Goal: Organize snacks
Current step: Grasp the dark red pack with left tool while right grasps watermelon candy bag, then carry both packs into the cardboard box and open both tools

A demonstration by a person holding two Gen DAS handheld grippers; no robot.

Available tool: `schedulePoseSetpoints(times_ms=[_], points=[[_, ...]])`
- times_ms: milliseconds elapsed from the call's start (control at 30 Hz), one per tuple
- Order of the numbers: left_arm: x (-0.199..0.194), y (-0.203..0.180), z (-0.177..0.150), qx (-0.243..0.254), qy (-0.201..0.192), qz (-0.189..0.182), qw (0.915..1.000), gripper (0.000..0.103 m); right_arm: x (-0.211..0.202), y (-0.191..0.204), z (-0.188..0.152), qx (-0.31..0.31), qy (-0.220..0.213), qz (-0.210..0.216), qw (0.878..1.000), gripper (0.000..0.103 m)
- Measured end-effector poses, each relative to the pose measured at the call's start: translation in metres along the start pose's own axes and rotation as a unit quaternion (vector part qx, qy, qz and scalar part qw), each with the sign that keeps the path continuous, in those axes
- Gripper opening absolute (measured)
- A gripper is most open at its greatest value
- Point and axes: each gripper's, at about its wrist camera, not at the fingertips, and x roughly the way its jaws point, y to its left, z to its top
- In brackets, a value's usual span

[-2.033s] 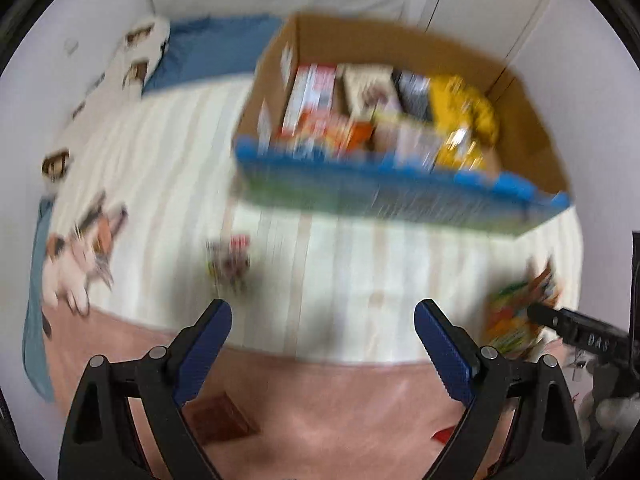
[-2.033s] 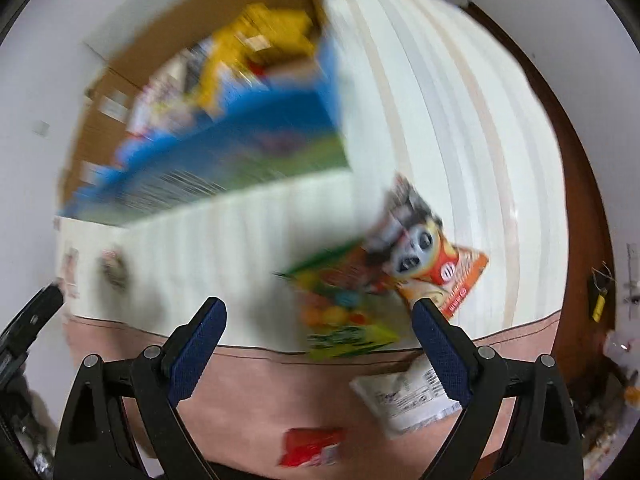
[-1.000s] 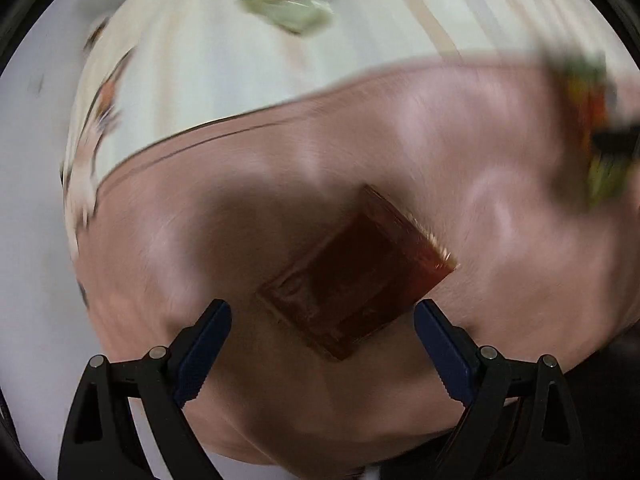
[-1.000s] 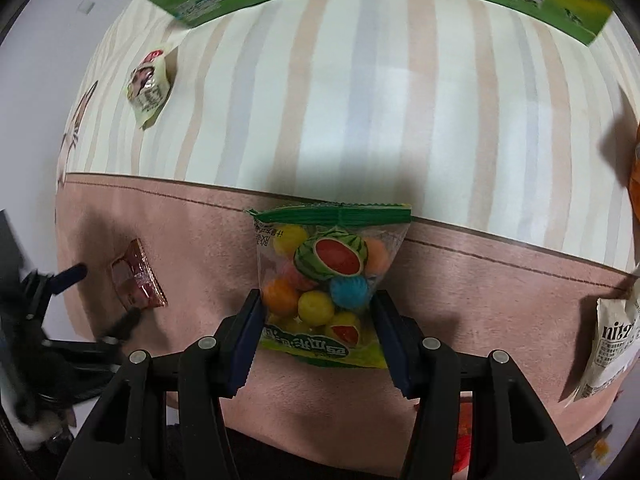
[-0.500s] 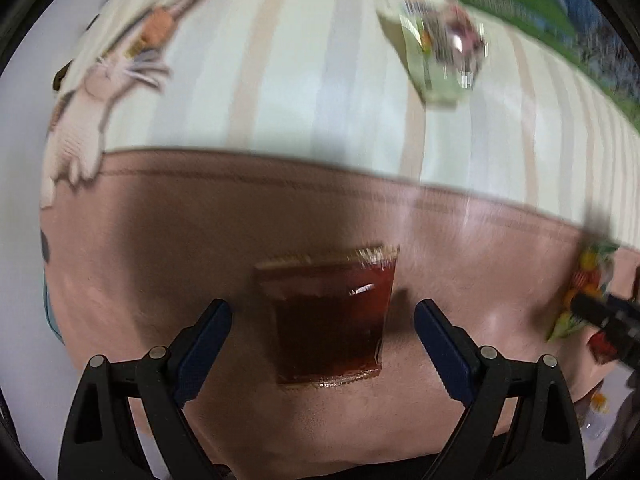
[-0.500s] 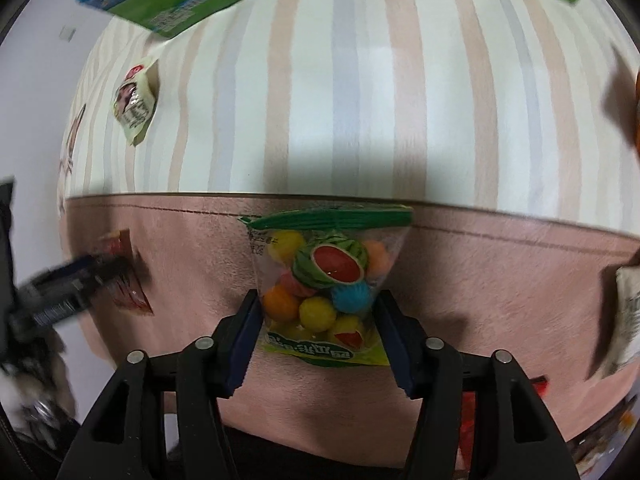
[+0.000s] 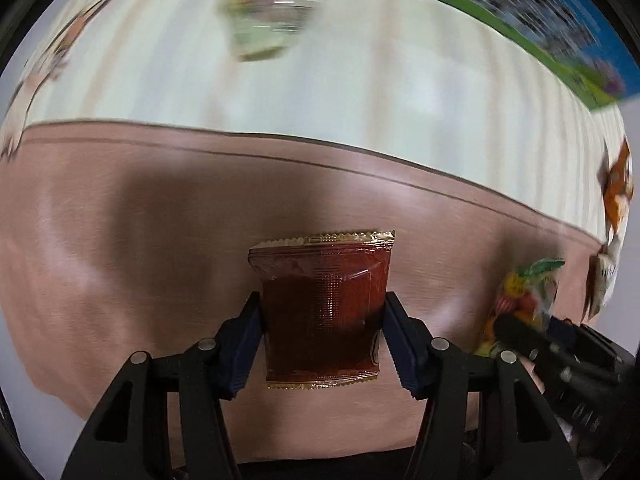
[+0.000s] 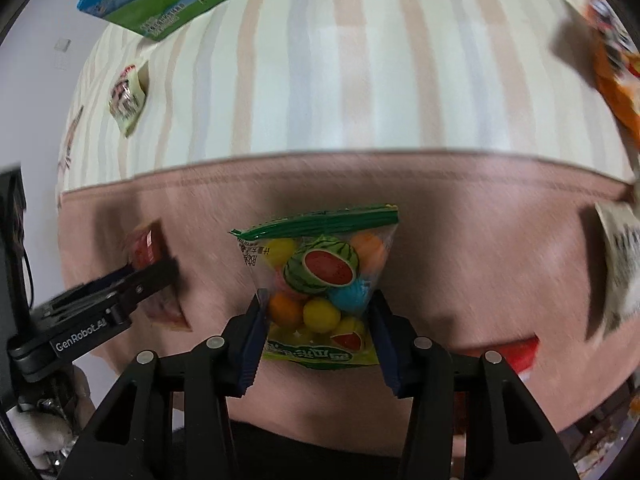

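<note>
A dark red foil packet [image 7: 320, 280] lies on the pink band of the bed cover. My left gripper [image 7: 322, 304] points down at it, and its jaws are closing with both pads pressed on the packet's sides. A clear bag of coloured ball candies [image 8: 320, 264] with a green top seal lies further right on the same band. My right gripper [image 8: 319, 300] has its jaws closing on that bag, pads squeezing both sides. In the right wrist view the left gripper [image 8: 152, 276] shows at the left on the red packet [image 8: 144, 248]. In the left wrist view the candy bag [image 7: 524, 292] appears blurred at the right.
A small green-and-white snack packet [image 8: 126, 100] lies on the striped sheet. The box's blue-green side [image 8: 160, 4] stands beyond it. An orange bag [image 8: 612, 80], a white packet [image 8: 620, 264] and a red wrapper [image 8: 516, 354] lie to the right.
The left gripper's jaws went from wide open to pressed on the red packet. The right gripper's jaws tightened on the candy bag, and its view shifted sideways.
</note>
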Motion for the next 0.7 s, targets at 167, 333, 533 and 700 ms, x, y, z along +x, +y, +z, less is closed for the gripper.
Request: schedulePoseSetpoints(times_ms=[167,333,533,700], points=[[0.01,-0.036,-0.014,0.045,0.0,0.03,0.9986,0.056,-0.002,-0.019,-0.01,0.025,0.0,0.0,1.0,0.052],[0.014,-0.049,-0.012,0.049,0.0,0.037,0.9981,0.056,0.004,-0.02,-0.013,0.043,0.013,0.004,0.999,0.061],[0.024,-0.063,0.017,0.046,-0.004,0.037,0.9982,0.056,0.011,-0.02,-0.018,0.032,0.035,-0.012,0.999,0.062],[0.014,-0.057,0.015,0.045,-0.011,0.036,0.9983,0.055,0.009,-0.021,-0.026,0.011,0.022,-0.027,0.999,0.055]])
